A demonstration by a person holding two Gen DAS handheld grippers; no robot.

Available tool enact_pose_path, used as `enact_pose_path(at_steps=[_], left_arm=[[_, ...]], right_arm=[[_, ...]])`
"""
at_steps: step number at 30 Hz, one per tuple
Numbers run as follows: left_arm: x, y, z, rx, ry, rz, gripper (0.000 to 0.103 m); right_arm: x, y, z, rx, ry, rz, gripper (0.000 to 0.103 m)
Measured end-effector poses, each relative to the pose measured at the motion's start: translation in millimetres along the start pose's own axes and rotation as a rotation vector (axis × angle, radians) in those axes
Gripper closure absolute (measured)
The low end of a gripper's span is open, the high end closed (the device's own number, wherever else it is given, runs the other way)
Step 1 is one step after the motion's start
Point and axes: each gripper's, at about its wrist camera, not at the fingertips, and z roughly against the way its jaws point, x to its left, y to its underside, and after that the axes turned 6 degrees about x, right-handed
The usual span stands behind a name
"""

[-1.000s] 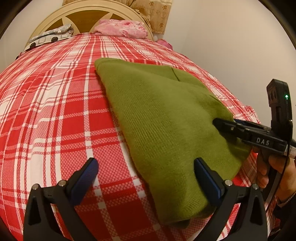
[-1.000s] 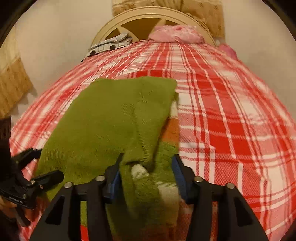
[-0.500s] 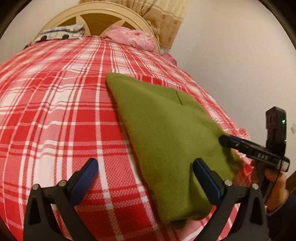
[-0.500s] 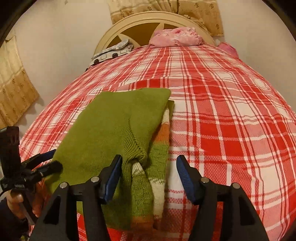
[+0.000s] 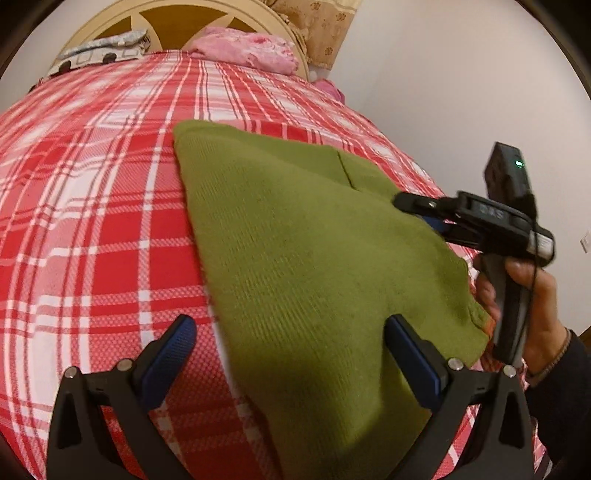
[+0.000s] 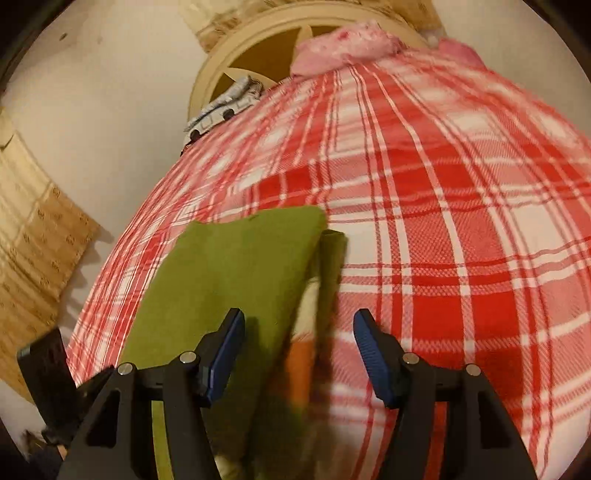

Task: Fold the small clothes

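A folded green knit garment [image 5: 303, 258] lies on the red and white plaid bed cover [image 5: 92, 206]. Its orange and white striped part [image 6: 301, 365] shows along the right edge in the right wrist view, where the green top layer [image 6: 236, 280] lies flat. My left gripper [image 5: 291, 354] is open and empty, hovering over the garment's near left edge. My right gripper [image 6: 299, 350] is open and empty above the garment's near right edge; it also shows in the left wrist view [image 5: 417, 206], over the garment's right side.
A cream round headboard [image 5: 192, 18] stands at the far end with a pink pillow [image 5: 247, 50] and a patterned grey pillow [image 5: 99, 50]. A white wall [image 5: 443, 85] runs along the bed's right side. Beige curtain [image 6: 33, 254] hangs at the left.
My right gripper opened, let go of the green sleeve and lifted back; the garment now lies flat. My left gripper stayed open and shifted slightly.
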Motion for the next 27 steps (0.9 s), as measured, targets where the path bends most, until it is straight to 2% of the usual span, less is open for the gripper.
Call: enact_pose_path(at_steps=[6, 13, 15, 21, 24, 26, 27], left_arm=[[-5, 0, -4, 0.002, 0.009, -0.024, 0.0], [-9, -3, -9, 0.0, 0.04, -0.045, 0.0], [-8, -3, -8, 0.002, 0.054, -0.047, 0.003], [-11, -4, -5, 0.004, 0.07, -0.05, 0.019], [-13, -4, -1, -0.001, 0.072, -0.063, 0.034], [-14, -4, 3, -0.001, 0.064, -0.079, 0.046], [-15, -4, 4, 0.0, 0.058, -0.088, 0.048]], right_arm=[[-12, -11, -23, 0.008, -0.065, -0.045, 0.041], [-3, -20, -39, 0.026, -0.101, -0.001, 0.041], [-1, -21, -41, 0.03, -0.109, 0.006, 0.046], [7, -21, -43, 0.023, -0.123, 0.022, 0.067], [11, -21, -40, 0.008, -0.12, 0.018, 0.076], [16, -19, -36, -0.012, -0.111, 0.025, 0.078], [19, -18, -35, -0.019, -0.101, 0.031, 0.078]])
